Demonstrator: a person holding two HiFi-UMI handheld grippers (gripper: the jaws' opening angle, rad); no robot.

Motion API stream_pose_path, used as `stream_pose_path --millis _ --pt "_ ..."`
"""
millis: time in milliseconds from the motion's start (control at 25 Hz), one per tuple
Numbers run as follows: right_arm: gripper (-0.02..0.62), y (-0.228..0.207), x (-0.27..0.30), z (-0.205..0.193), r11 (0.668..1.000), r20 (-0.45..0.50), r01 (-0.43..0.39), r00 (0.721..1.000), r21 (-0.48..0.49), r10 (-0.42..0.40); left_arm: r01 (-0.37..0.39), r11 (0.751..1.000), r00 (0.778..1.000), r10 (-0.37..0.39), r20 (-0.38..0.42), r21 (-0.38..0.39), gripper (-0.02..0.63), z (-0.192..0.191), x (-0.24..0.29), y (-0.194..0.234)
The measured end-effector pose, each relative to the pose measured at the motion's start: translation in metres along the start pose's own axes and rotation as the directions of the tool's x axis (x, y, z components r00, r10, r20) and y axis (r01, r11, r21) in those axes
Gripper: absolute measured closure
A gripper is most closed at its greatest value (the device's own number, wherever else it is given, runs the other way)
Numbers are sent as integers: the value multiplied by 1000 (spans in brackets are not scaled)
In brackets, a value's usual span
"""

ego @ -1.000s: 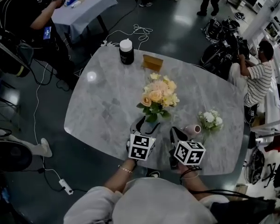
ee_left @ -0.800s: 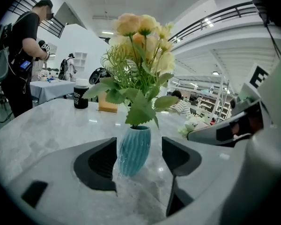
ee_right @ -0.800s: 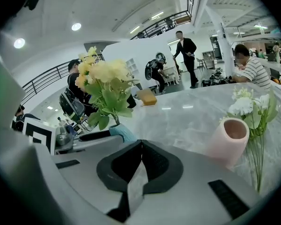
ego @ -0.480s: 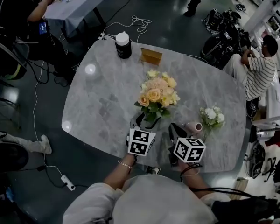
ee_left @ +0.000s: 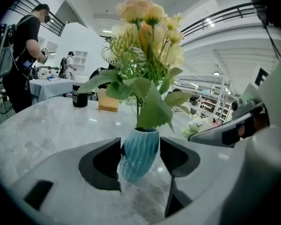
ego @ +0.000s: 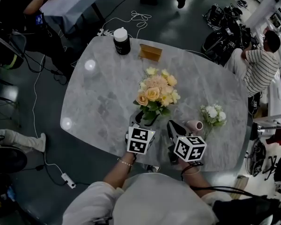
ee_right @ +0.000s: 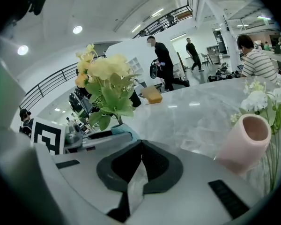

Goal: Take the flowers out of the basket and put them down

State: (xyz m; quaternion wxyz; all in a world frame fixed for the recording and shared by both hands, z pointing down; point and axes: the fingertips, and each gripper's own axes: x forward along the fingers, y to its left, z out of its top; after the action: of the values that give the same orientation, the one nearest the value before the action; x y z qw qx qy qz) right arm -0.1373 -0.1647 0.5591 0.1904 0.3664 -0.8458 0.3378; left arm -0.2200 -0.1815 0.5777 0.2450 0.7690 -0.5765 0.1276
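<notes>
The flowers (ego: 155, 93) stand in a blue vase (ee_left: 139, 153), not a basket, near the middle of the surface (ego: 103, 97). Their stems run upright, so I judge the pull must go straight up. My left tongs (ee_left: 140, 145) are clenched on the vase's belly, one pad at each side, with the blooms directly above them. My right tongs (ee_right: 140, 146) are clenched on nothing, just right of the left pair. From them the stems lie to the left and slightly farther off. The right hand is the free one, and I think it must open before reaching in. A pink vase (ee_right: 246, 142) with white flowers (ego: 213, 115) stands to its right.
</notes>
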Motion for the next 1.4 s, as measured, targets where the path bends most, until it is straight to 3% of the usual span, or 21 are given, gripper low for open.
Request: stream_pose_path --millis 200,520,640,960,1400 --pt "588 12 2 11 997 51 -81 995 -6 81 5 1000 1000 -5 10 7 347 -1 0 2" --pt "582 32 12 21 979 38 -149 987 -137 156 17 1000 1000 -18 16 19 350 0 0 2" --pt "537 39 19 22 971 26 -169 984 -172 176 23 999 1000 -24 11 28 350 -1 0 2" --pt "499 59 33 32 936 3 -201 978 -289 211 39 998 999 -39 2 40 351 0 -1 0" --pt "488 72 56 52 928 32 -240 965 -284 260 75 995 997 -73 -29 64 354 -6 1 -4"
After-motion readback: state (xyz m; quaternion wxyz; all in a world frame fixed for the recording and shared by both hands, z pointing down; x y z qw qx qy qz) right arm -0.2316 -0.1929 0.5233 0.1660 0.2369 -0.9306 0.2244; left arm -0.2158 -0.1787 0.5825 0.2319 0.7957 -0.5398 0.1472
